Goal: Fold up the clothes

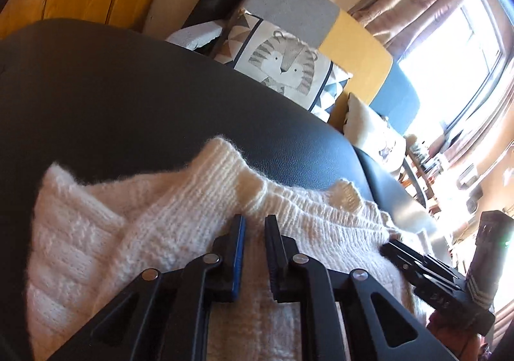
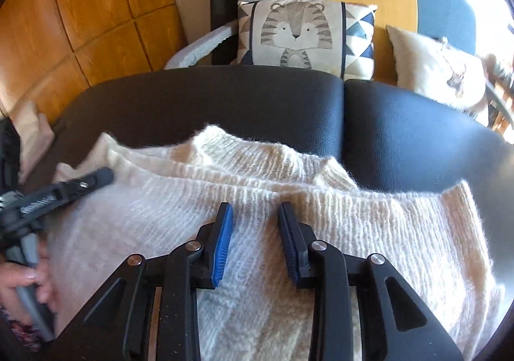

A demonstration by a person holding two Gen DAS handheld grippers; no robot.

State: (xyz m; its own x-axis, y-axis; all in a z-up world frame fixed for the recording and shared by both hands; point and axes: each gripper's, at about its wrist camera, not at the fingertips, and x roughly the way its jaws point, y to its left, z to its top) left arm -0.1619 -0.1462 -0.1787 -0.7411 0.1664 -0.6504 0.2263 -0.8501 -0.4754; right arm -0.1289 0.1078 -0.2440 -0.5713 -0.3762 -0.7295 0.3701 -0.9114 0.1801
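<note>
Your left gripper (image 1: 255, 221) has its jaws a narrow way apart and your right gripper (image 2: 255, 210) a little wider; both are released, holding nothing, just above the cream knitted sweater (image 2: 289, 226). The sweater lies on the black leather seat (image 2: 225, 103), its long axis left to right, collar toward the far tiger cushion (image 2: 295, 34). Only the right wrist view shows your hand (image 2: 22, 284) on the left gripper's handle.

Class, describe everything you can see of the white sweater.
The white sweater is a fluffy, chunky ribbed knit, cream-white, lying crumpled with soft folds on the black leather seat. A ribbed edge bunches up at its far side. Both grippers, left and right, hover over it with jaws apart, gripping nothing.
</note>
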